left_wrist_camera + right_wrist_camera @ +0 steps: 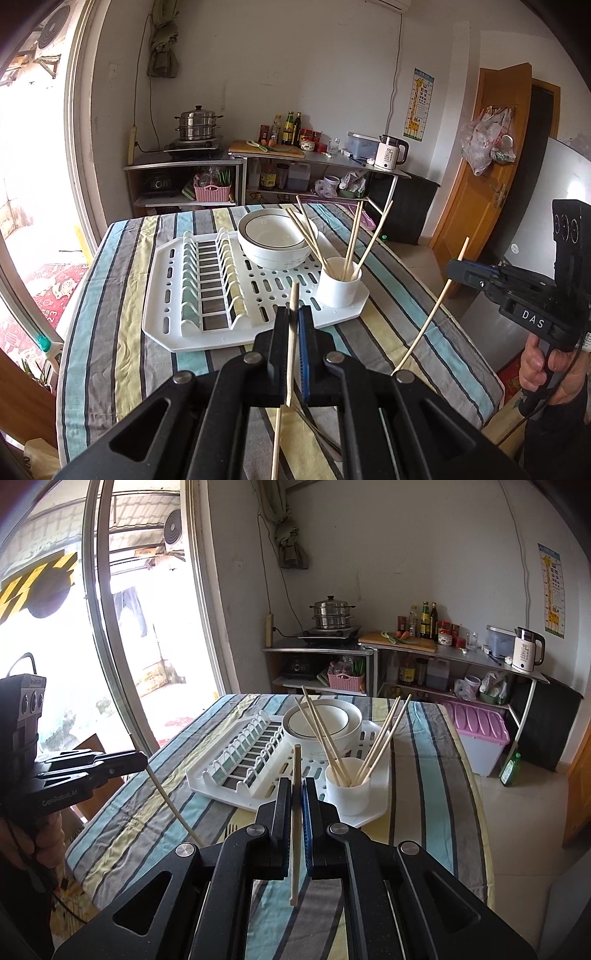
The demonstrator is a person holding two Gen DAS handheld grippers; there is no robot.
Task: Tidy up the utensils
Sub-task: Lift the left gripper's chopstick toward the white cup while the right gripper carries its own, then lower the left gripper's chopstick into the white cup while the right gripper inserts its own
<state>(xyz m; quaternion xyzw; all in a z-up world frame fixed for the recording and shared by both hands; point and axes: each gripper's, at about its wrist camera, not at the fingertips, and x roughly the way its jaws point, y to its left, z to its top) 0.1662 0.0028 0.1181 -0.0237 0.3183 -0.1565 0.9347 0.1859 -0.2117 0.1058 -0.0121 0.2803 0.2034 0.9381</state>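
Left wrist view: my left hand-held gripper [293, 317] pinches one chopstick [291, 343] at lower centre; right hand-held gripper [297, 794] pinches another chopstick [295, 823]. White cup [339, 286] with chopsticks sits on the drying rack [258, 328], striped tabletop [110, 350].

Both black two-finger grippers angled down over the near table edge. Left gripper [291, 314] clamped tight on a thin pale wooden chopstick [291, 354]. Right gripper [296, 786] likewise pinching its own pale chopstick [295, 830]. Hand [541, 369] wraps the right handle.
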